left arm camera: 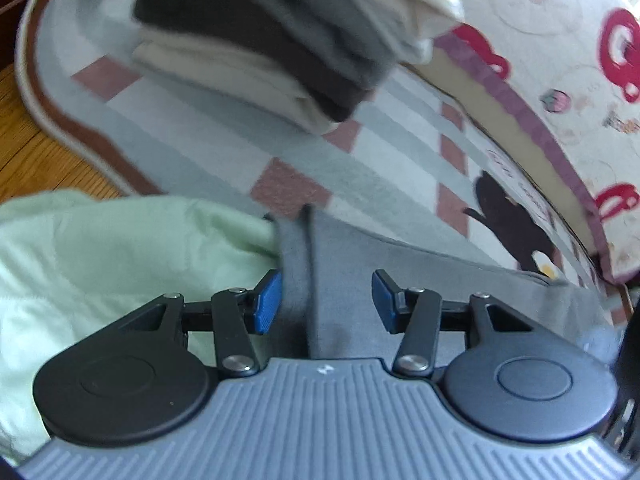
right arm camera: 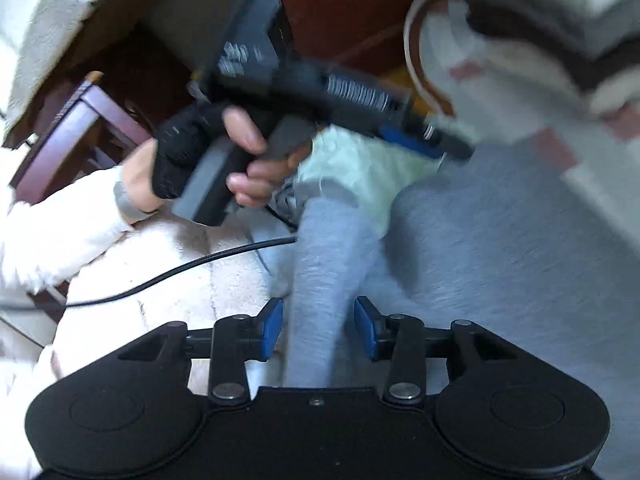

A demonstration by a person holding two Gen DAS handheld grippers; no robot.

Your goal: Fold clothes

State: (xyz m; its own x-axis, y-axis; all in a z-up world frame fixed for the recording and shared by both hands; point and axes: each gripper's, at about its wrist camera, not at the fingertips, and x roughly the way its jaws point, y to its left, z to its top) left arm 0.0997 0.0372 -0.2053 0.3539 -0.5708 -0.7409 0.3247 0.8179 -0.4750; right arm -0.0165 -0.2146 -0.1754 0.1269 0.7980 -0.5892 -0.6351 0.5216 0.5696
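Grey garment [left arm camera: 400,280] | spread on patterned mat [left arm camera: 224,160], soft, limp | left gripper [left arm camera: 326,300] and right gripper [right arm camera: 318,330] both agape around raised folds, unclamped | pinch ridges.

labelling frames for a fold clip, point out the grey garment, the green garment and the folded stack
grey garment [left arm camera: 332,280]: left wrist view, raised fold between the open fingers
green garment [left arm camera: 120,260]: left wrist view, middle of its crumpled surface
folded stack [left arm camera: 256,52]: left wrist view, dark middle layer
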